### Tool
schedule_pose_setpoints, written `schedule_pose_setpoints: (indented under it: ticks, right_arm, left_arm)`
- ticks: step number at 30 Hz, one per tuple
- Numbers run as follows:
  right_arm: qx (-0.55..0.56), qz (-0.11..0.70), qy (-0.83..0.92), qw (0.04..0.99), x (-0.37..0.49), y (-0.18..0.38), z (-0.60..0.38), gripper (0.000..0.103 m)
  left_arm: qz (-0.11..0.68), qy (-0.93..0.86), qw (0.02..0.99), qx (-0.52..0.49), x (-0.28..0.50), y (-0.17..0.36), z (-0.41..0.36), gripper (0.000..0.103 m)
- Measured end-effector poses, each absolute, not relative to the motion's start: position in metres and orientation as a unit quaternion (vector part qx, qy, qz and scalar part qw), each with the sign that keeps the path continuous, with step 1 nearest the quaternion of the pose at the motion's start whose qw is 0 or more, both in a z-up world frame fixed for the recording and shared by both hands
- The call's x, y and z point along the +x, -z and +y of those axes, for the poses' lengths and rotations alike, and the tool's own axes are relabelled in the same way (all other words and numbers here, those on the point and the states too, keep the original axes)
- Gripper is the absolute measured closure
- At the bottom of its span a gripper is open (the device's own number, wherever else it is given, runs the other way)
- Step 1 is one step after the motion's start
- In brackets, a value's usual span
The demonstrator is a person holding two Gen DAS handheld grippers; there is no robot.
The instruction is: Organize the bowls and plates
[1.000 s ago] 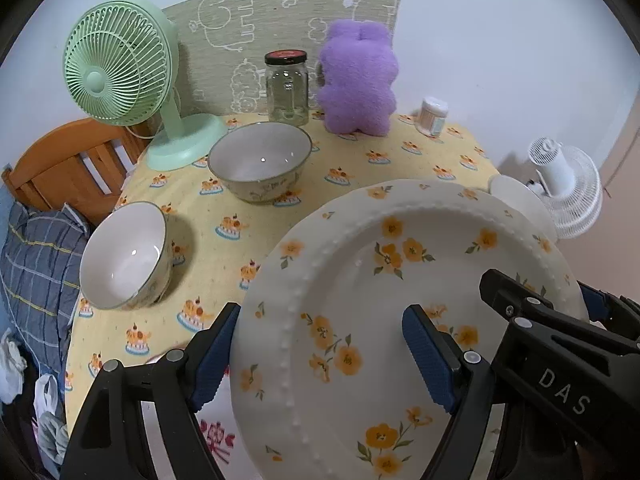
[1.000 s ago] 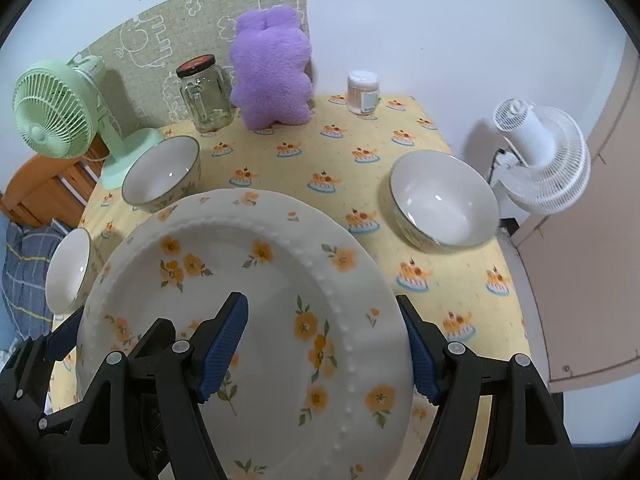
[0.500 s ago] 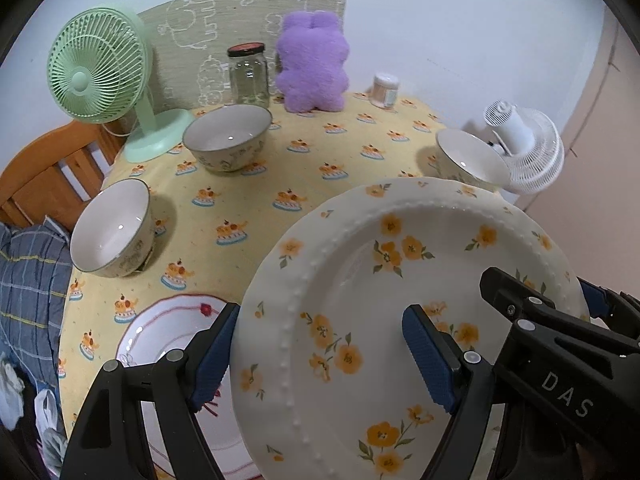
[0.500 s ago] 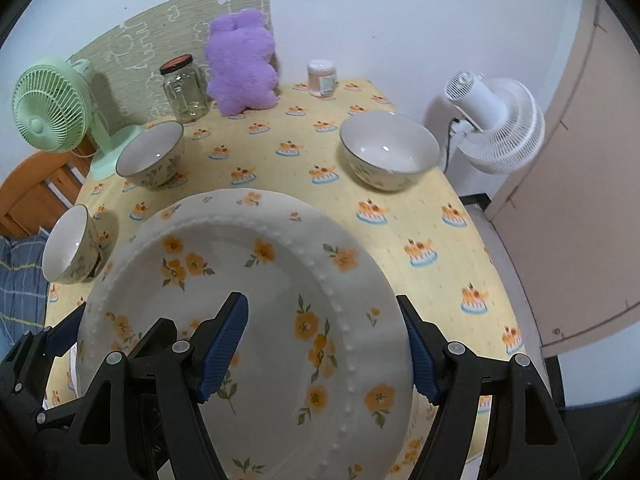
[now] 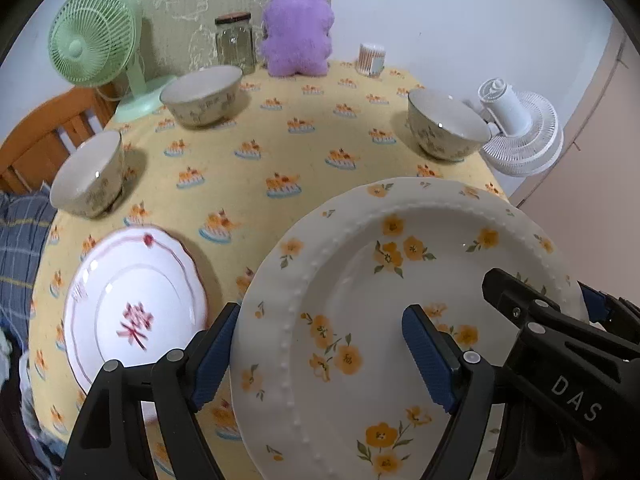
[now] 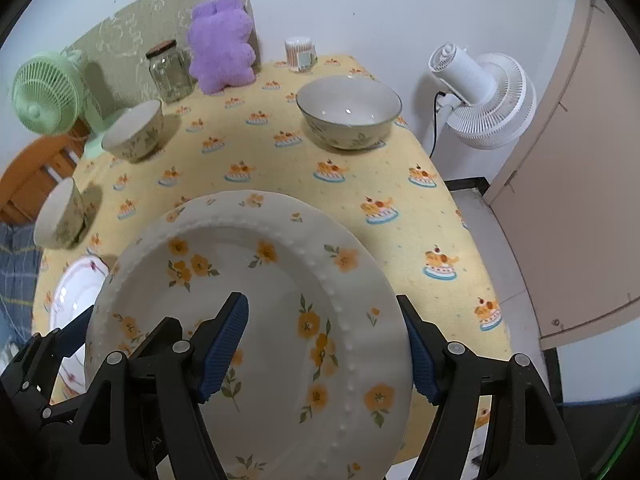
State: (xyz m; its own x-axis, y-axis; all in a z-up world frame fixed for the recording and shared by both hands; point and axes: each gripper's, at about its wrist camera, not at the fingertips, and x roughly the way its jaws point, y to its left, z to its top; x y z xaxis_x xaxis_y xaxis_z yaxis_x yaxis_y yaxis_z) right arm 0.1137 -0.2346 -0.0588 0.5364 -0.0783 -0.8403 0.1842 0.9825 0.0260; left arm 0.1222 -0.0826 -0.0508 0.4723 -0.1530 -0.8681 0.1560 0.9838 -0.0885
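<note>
A big white plate with yellow flowers (image 5: 400, 280) (image 6: 256, 304) hangs tilted above the near part of the table, carried by both grippers. My left gripper (image 5: 320, 332) has one finger at the plate's left rim and the other over its well. My right gripper (image 6: 322, 316) grips the right rim the same way. A pink-patterned plate (image 5: 136, 312) (image 6: 76, 292) lies on the cloth at the near left. Three floral bowls stand upright: back left (image 5: 202, 94), left edge (image 5: 88, 174), right (image 5: 446, 124) (image 6: 348, 110).
Along the back stand a green fan (image 5: 94, 36), a glass jar (image 5: 235, 42), a purple plush (image 5: 298, 28) and a small tub (image 5: 371, 58). A white fan (image 6: 480, 96) stands off the table's right edge. A wooden chair (image 5: 48, 132) is at the left.
Both grippers drew back toward the table's near side with the flowered plate held unchanged. The pink plate came into view at the left and the right bowl came into the left wrist view.
</note>
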Motion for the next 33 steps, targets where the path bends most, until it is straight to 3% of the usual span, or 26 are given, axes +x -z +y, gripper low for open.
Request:
schedule_pose_setpoints:
  ticks: [15, 33]
  right_arm:
    - [0.027, 0.516, 0.012, 0.856, 0.119, 0.095, -0.276, 0.029]
    - [0.01, 0.526, -0.01, 0.85, 0.128, 0.109, -0.277, 0.033]
  left_arm:
    - [0.537, 0.03, 0.842, -0.048, 0.106, 0.087, -0.114, 0.022]
    - [0.541, -0.004, 0.84, -0.037, 0.114, 0.104, -0.117, 0.022]
